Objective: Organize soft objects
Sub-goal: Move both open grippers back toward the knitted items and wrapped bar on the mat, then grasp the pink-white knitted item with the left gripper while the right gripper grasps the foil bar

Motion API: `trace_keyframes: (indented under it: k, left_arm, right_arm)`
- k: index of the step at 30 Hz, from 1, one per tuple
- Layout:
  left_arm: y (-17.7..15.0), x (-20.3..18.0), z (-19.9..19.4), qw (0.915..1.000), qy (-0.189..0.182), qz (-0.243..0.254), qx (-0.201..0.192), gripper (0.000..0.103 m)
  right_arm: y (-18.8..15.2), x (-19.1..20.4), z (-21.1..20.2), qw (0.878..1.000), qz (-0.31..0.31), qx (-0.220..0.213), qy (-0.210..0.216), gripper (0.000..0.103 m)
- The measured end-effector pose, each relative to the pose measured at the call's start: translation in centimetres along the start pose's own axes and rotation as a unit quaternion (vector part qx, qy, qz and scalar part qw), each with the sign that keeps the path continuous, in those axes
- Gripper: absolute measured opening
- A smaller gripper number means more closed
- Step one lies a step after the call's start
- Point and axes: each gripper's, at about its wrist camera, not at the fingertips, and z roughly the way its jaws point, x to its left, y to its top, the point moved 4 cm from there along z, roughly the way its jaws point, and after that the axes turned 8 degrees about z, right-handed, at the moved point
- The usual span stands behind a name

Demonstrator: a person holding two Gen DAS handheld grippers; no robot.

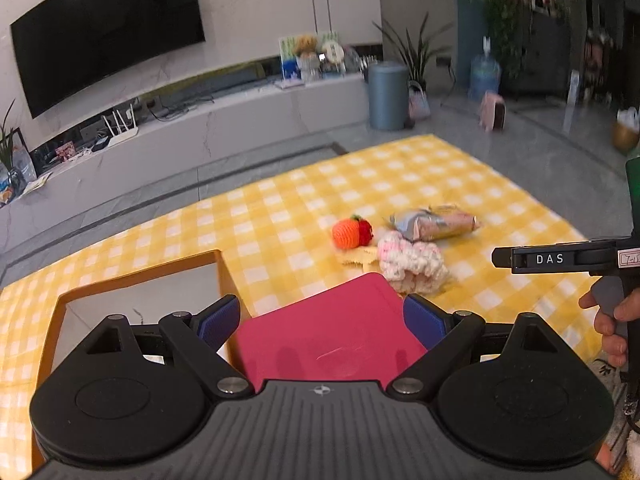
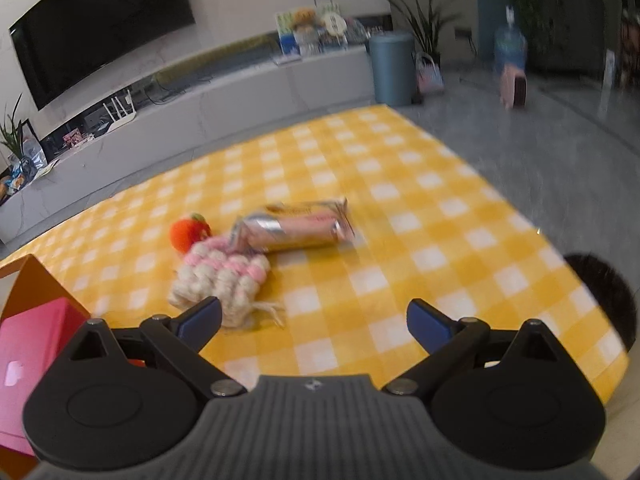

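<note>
Three soft things: an orange knitted fruit (image 1: 352, 233), a pink and white knitted pouch (image 1: 412, 262) and a shiny snack packet (image 1: 434, 222) lie close together on the yellow checked cloth (image 1: 280, 216).
Box: an orange box (image 1: 140, 280) sits on the cloth to the left of the soft things.
Left gripper (image 1: 322, 320): its blue fingers are wide apart, with a flat pink thing (image 1: 332, 328) between them. I cannot tell if they squeeze it.
Right gripper (image 2: 314, 320): wide open and holding nothing, just beside the pouch.
How to do it well: I think the pouch comes next. Bring the right fingers to both sides of its fat middle, close gently, and lift before moving to the box.
Hard to see: the right view is blurry. The packet's words cannot be read. The pink thing covers part of the box.
</note>
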Motion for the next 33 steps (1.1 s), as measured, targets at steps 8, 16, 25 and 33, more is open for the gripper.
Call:
trace_keyframes:
  k: [8,16,25,33]
  left_arm:
    - [3.6,-1.7,3.0,0.9990,0.001,0.015,0.042,0.103]
    - [7.3,-6.7,8.5,0.9929,-0.027,0.073,0.090,0.103]
    - [7.2,-8.9,16.1,0.9779,-0.040,0.060,0.196,0.103]
    - [7.0,-9.7,20.1,0.9701,-0.016,0.064,0.233,0.103]
  right_arm:
    - [1.7,-1.4,1.7,0.999,0.041,-0.016,0.015,0.097]
    - [3.1,-0.8,5.1,0.996,-0.069,-0.051,-0.008,0.097]
    - [2.7,0.2,6.7,0.967,-0.238,-0.086,-0.039,0.096]
    - [2.3,-0.6,7.4,0.966,-0.242,-0.073,-0.063,0.095]
